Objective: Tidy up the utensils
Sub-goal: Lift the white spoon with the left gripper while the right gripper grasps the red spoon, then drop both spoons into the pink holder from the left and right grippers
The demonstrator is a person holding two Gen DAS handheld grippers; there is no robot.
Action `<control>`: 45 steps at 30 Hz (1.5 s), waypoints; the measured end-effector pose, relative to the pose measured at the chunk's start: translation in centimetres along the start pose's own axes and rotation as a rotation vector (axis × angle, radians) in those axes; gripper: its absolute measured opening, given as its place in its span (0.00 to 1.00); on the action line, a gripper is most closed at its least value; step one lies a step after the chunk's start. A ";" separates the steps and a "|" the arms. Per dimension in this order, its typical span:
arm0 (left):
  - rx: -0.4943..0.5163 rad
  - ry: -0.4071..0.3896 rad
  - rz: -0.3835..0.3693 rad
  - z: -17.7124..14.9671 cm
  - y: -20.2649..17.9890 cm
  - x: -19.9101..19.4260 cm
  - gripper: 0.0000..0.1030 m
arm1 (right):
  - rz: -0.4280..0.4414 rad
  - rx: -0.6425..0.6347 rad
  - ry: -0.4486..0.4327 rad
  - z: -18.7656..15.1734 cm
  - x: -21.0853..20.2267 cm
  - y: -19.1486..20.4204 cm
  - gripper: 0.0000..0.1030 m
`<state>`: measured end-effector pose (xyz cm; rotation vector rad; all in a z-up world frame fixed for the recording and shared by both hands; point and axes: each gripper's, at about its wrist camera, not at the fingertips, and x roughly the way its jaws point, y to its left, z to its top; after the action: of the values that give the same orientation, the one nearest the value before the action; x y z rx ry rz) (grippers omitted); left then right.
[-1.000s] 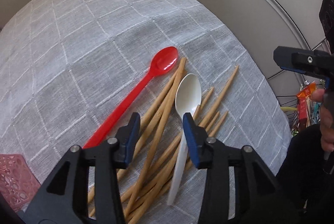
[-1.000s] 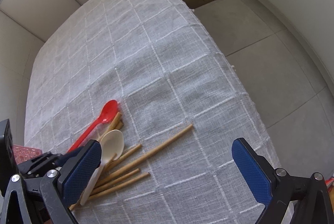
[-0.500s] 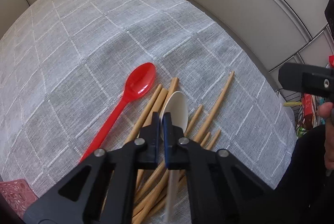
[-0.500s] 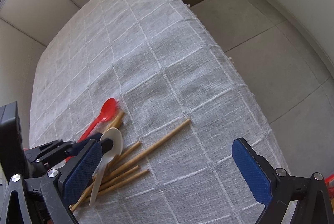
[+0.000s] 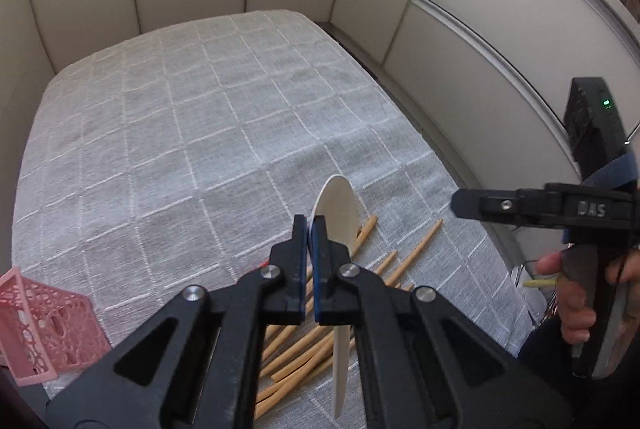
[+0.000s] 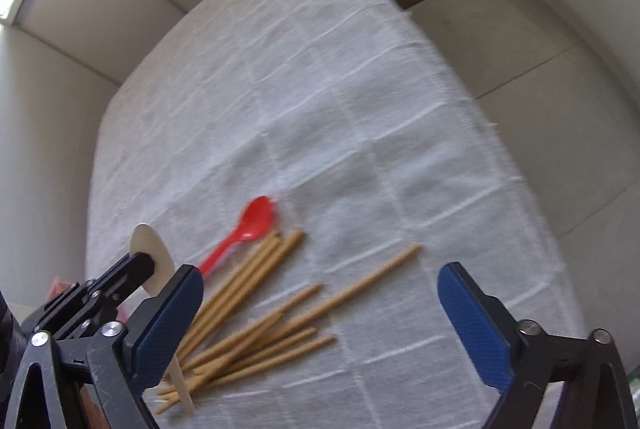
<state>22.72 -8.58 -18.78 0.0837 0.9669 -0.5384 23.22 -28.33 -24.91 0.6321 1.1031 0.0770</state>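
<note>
Left wrist: left tongs (image 5: pixel 310 229) now clamped on white spoon (image 5: pixel 338 213), lifted off chopsticks (image 5: pixel 296 349); pink basket (image 5: pixel 44 325) at 8 o'clock next. Right tongs (image 6: pixel 320 313) apart, closing, empty.

Spoon (image 6: pixel 256 219) on tablecloth (image 5: pixel 192 149) left of chopstick pile (image 6: pixel 256 325), basket (image 5: pixel 44 329) at tablecloth's left edge

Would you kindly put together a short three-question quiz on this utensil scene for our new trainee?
1. True or false: the left gripper is shut on the white spoon.
2. Which utensil lies on the tablecloth beside the wooden chopsticks? A) red spoon B) metal fork C) black knife
3. Fill in: the container at the table's left edge is a ____ basket.

Key: 1. True. 2. A. 3. Pink.
</note>
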 end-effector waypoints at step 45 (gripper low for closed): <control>-0.319 -0.721 0.477 -5.4 14.7 -15.8 0.02 | 0.099 -0.491 -0.257 -3.9 0.1 16.4 0.02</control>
<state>18.46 12.11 -11.73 -0.1580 0.2928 0.0476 24.00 -13.03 -17.77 0.2446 0.7627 0.3326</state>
